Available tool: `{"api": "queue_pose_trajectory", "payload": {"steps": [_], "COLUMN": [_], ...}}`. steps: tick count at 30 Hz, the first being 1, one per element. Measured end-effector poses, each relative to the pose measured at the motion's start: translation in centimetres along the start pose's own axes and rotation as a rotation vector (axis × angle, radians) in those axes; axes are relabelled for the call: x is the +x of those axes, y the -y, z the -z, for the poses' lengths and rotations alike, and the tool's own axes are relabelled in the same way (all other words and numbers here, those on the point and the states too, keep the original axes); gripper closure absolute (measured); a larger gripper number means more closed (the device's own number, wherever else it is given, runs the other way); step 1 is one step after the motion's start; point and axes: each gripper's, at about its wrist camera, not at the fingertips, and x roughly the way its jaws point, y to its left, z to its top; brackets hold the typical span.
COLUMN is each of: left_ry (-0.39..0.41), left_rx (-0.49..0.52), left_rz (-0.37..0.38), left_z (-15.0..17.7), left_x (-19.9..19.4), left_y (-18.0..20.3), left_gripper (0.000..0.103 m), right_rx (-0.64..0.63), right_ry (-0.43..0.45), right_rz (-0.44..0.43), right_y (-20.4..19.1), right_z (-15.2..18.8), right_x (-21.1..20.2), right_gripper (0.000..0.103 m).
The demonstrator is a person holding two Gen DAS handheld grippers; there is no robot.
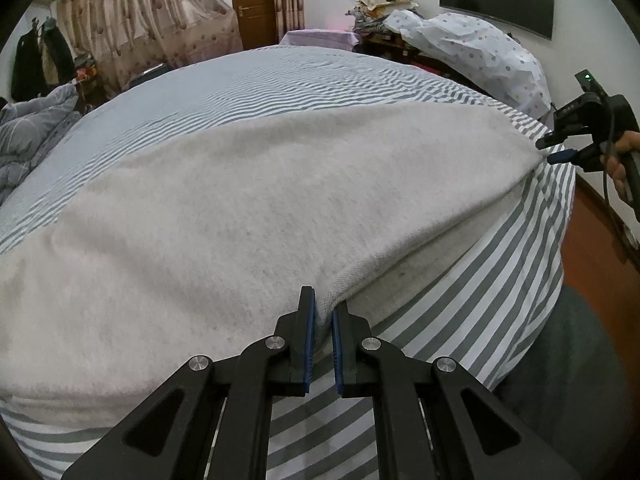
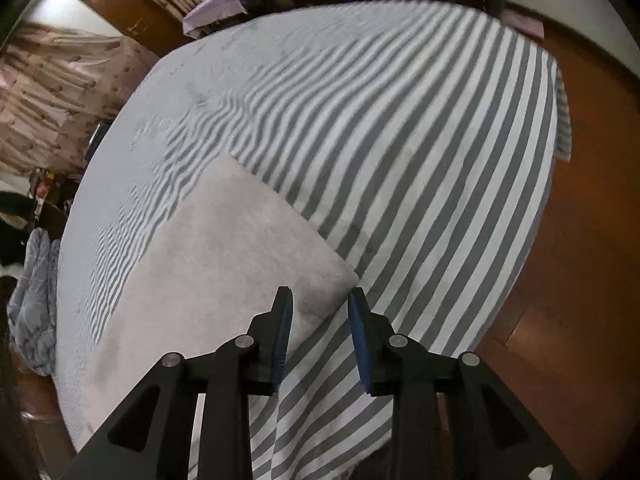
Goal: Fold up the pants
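Note:
Light grey fleece pants (image 1: 224,208) lie spread across a grey-and-white striped bed (image 1: 500,280). My left gripper (image 1: 323,320) is shut on a near corner of the pants, with fabric pinched between its blue pads. In the left wrist view my right gripper (image 1: 550,152) is at the far right corner of the pants, its tips at the fabric edge. In the right wrist view the right gripper (image 2: 320,320) has its jaws apart, just off the pants' corner (image 2: 340,276), which lies flat on the bed (image 2: 400,140).
A crumpled grey duvet (image 1: 24,140) lies at the bed's left side. Pillows and bedding (image 1: 472,44) are stacked beyond the far edge. A wooden floor (image 2: 580,200) runs along the bed's right side. Curtains (image 1: 140,20) and a door (image 1: 252,0) stand behind.

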Motion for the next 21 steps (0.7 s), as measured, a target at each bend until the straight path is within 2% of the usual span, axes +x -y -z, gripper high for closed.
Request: {"api": "queue_pose_trajectory", "payload": {"steps": [4, 6, 10, 14, 21], "left_ry": [0.001, 0.002, 0.001, -0.005, -0.042], "left_rx": [-0.004, -0.012, -0.015, -0.016, -0.049], "left_rz": [-0.002, 0.000, 0.000, -0.002, 0.019], "left_z": [0.2, 0.3, 0.4, 0.7, 0.2], "left_x": [-0.2, -0.2, -0.2, -0.2, 0.1], "left_y": [0.2, 0.2, 0.1, 0.3, -0.6], "left_gripper": [0.095, 0.095, 0.095, 0.095, 0.092], "right_rx": [-0.108, -0.143, -0.210, -0.218, -0.225], "right_ry": [0.034, 0.012, -0.028, -0.066, -0.098], "right_rz": [-0.011, -0.035, 0.000, 0.030, 0.027], "right_y": [-2.2, -3.5, -4.9, -4.6, -5.7], "right_z": [0.8, 1.2, 1.9, 2.3, 1.6], "right_x": [-0.9, -0.2, 1.6, 3.1, 2.9], "right_gripper": [0.065, 0.065, 0.065, 0.066, 0.065]}}
